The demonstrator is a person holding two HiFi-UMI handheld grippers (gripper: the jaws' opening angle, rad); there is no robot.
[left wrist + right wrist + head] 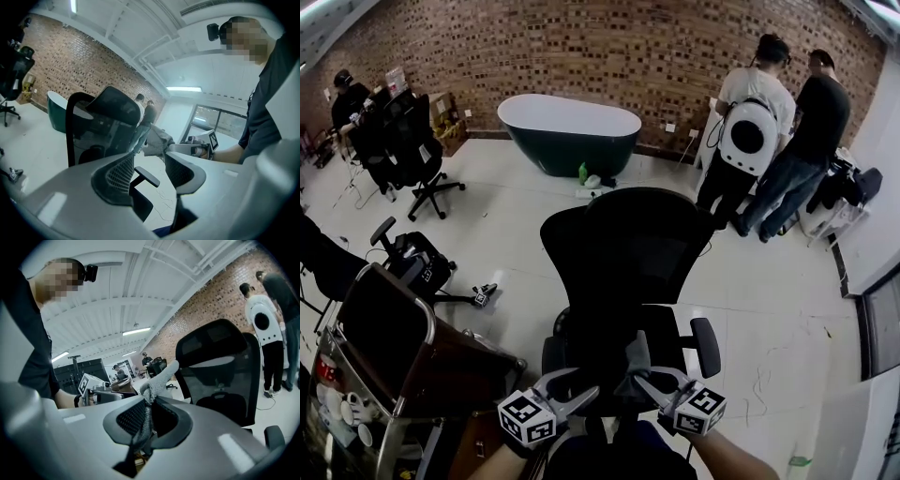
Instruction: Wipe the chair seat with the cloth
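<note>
A black mesh office chair (619, 253) stands right in front of me, its seat (605, 352) just beyond both grippers. The right gripper (649, 382) is shut on a grey cloth (635, 361), which hangs over the seat's near edge. In the right gripper view the cloth (158, 380) sticks up from the closed jaws of that gripper (151, 401). My left gripper (581, 384) is open and holds nothing, beside the cloth at the seat's front. In the left gripper view, that gripper (149, 159) looks past the cloth (157, 140) towards the backrest (108, 119).
The chair's armrests (705, 342) flank the seat. A brown chair (403, 347) and a tray of cups (345, 408) stand close on my left. Farther off are other office chairs (412, 150), a green bathtub (570, 131) and two people (773, 131) at the back right.
</note>
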